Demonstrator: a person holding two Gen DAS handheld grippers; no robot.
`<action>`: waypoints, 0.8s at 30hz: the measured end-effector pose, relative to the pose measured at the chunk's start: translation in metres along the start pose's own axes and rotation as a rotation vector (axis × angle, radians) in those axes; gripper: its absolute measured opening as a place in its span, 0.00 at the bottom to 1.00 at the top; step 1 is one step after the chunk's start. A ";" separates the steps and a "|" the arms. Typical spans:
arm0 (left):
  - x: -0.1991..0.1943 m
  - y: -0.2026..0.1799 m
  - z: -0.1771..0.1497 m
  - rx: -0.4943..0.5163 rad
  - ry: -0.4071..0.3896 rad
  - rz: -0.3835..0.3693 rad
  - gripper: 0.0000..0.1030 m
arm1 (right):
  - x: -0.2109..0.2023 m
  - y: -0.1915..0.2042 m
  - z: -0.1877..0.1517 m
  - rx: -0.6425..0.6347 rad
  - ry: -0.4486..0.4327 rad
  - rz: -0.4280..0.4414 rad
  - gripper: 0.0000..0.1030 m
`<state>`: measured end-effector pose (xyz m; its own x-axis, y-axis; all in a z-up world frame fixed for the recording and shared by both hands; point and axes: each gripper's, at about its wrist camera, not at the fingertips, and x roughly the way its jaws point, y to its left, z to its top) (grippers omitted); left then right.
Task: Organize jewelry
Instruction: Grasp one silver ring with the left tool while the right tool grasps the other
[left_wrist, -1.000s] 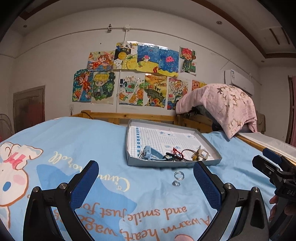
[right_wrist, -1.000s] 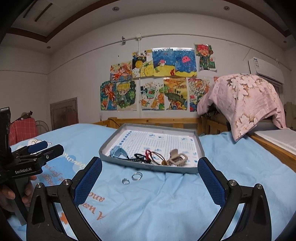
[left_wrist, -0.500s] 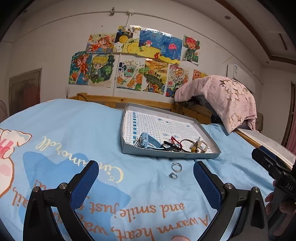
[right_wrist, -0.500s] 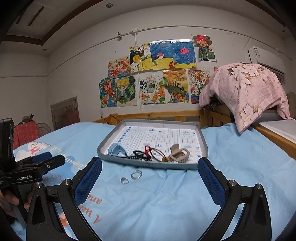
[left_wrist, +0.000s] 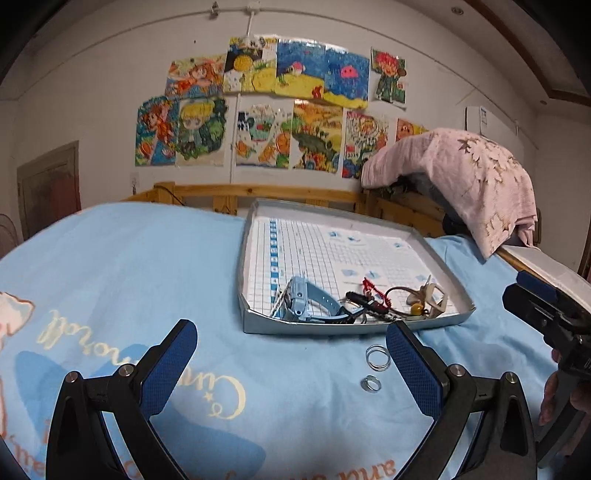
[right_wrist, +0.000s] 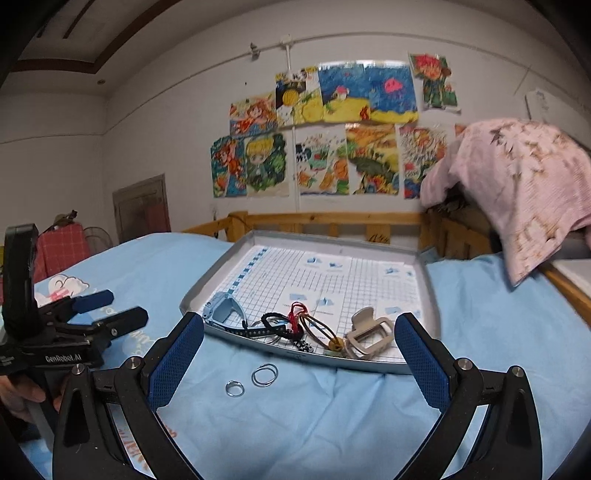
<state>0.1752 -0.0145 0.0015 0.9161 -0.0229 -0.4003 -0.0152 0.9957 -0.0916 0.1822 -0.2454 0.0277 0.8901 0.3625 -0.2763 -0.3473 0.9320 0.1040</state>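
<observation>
**Rings loose on the bedspread, both grippers ready**

Two silver rings, a larger ring and a smaller ring, lie side by side on the blue bedspread, just near of the tray. Watch, cords and a hair clip sit bunched along its near edge. Left gripper and right gripper both hover with jaws spread wide, holding nothing. Step looks like the approach to the rings. Next move likely calls for a low, precise pinch; soft fabric may let the thin metal sink or slide.
</observation>
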 end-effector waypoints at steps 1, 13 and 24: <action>0.006 0.001 -0.001 -0.009 0.012 -0.004 1.00 | 0.007 -0.003 -0.001 0.013 0.015 0.011 0.98; 0.044 -0.004 -0.021 0.013 0.101 -0.120 0.80 | 0.072 -0.014 -0.039 0.060 0.184 0.130 0.52; 0.066 -0.019 -0.033 0.060 0.225 -0.311 0.41 | 0.103 -0.002 -0.051 0.032 0.324 0.211 0.27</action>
<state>0.2230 -0.0383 -0.0532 0.7620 -0.3374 -0.5527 0.2793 0.9413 -0.1895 0.2593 -0.2104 -0.0499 0.6586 0.5315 -0.5327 -0.4991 0.8383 0.2193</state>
